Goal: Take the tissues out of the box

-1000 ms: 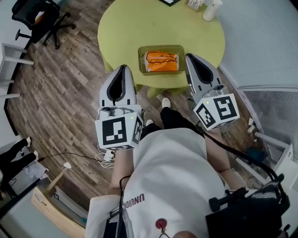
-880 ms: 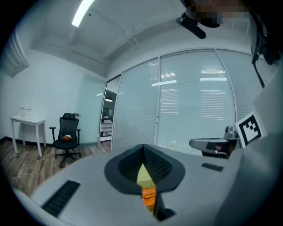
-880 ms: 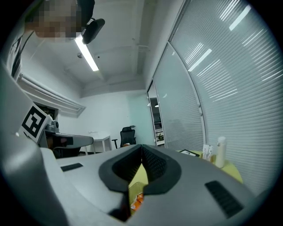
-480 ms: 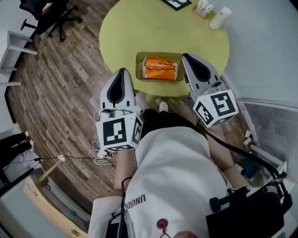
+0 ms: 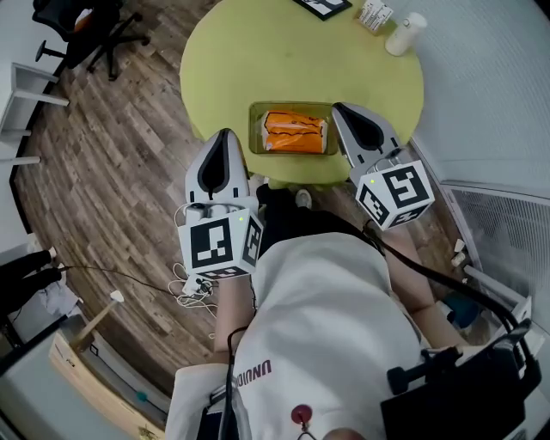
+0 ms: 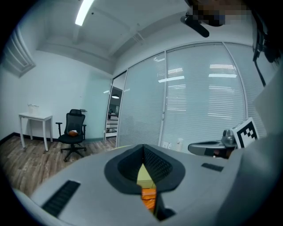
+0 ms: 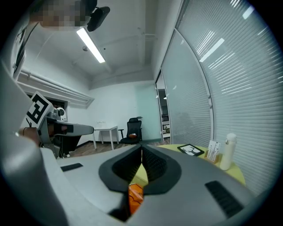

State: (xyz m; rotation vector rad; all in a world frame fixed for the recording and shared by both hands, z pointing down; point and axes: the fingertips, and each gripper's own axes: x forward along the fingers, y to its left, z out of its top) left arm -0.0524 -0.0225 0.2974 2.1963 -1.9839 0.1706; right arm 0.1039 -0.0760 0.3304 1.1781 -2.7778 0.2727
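An olive box (image 5: 256, 129) stands at the near edge of the round green table (image 5: 284, 60), with an orange tissue pack (image 5: 295, 132) lying inside it. My left gripper (image 5: 226, 131) is shut and empty, its tip just off the table edge to the left of the box. My right gripper (image 5: 338, 106) is also shut and empty, its tip close to the box's right side. In the left gripper view the closed jaws (image 6: 143, 146) point toward the orange pack (image 6: 148, 197). The right gripper view shows the same pack (image 7: 135, 197) below its closed jaws (image 7: 141, 147).
A white bottle (image 5: 404, 34), a small card holder (image 5: 373, 13) and a black-framed picture (image 5: 322, 5) stand at the table's far side. A black office chair (image 5: 82, 21) and a white desk (image 5: 26, 86) are on the wooden floor at left. Blinds line the right wall.
Both grippers have moved forward toward the table; the right one's tip now reaches beside the box. Both stay shut.
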